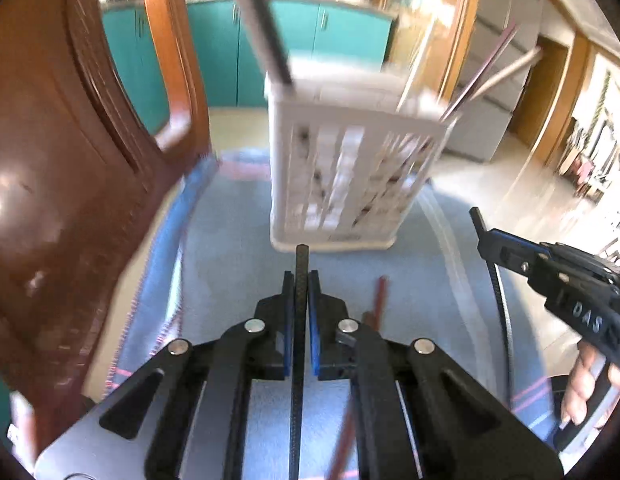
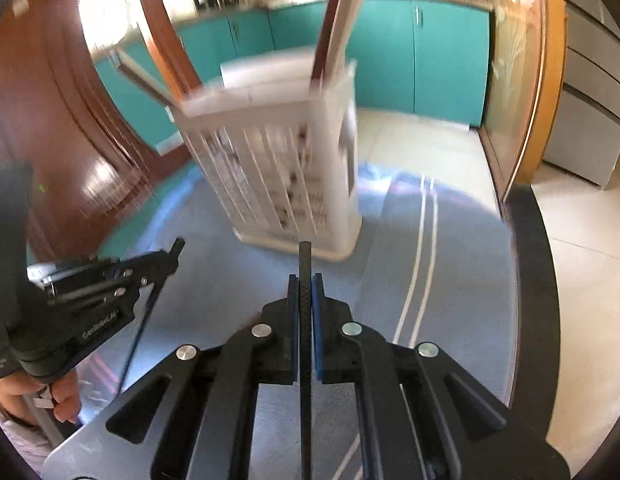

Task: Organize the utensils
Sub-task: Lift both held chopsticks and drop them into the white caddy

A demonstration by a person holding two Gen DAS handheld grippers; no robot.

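Note:
A white slatted utensil holder stands on a blue cloth, with several utensils sticking out of its top; it also shows in the right wrist view. My left gripper is shut on a black chopstick, a short way in front of the holder. My right gripper is shut on another black chopstick, also just in front of the holder. A reddish-brown chopstick lies on the cloth right of my left gripper. The right gripper also shows in the left wrist view, and the left gripper in the right wrist view.
A brown wooden chair stands at the left of the table. The dark table edge curves at the right, with tiled floor beyond. Teal cabinets stand in the background. The views are motion-blurred.

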